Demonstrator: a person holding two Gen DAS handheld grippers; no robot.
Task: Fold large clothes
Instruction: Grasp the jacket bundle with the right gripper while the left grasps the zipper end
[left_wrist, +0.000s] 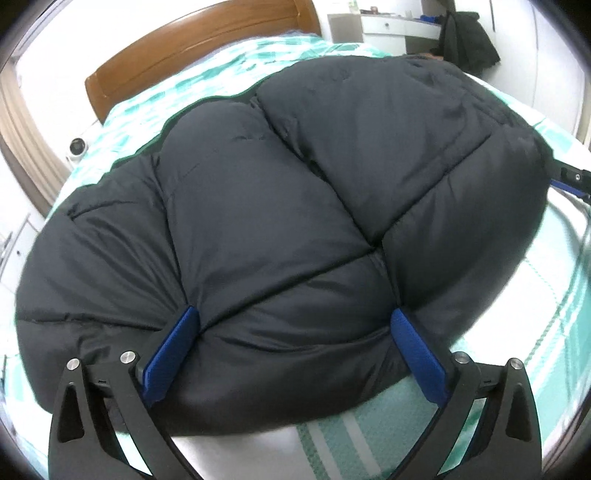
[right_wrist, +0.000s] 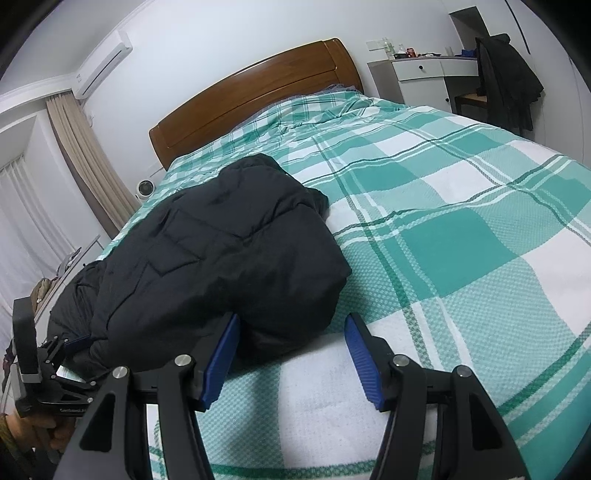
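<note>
The dark puffy jacket (left_wrist: 280, 206) fills the middle of the left wrist view and lies at centre left in the right wrist view, a bulky quilted bundle resting on the green-and-white checked bedspread (right_wrist: 461, 236). We judge it already folded over on itself at least once, since its near edge is a thick rounded roll and no sleeve shows clearly.

Our left gripper (left_wrist: 295, 332) sits at the bottom of its frame with the blue pads spread wide, both pressed into the jacket's near edge — the padding bulges between them, yet they pinch nothing shut. Our right gripper (right_wrist: 291, 343) is at the bottom of its own frame, likewise wide apart; its left pad touches the jacket's lower corner while the right pad hovers over bare bedspread, so it holds nothing.

We take the step in hand to be seating both tools on the near edge before another fold. The next move calls for closing firmly on a good thickness of the slippery shell — a shallow bite would likely slide off — then lifting both sides evenly toward the wooden headboard (right_wrist: 258, 92) in the upper part of the frame.

Farther out, a white dresser (right_wrist: 432, 74) and a dark garment on a chair (right_wrist: 506, 81) stand at upper right, and curtains (right_wrist: 88, 158) hang at left
</note>
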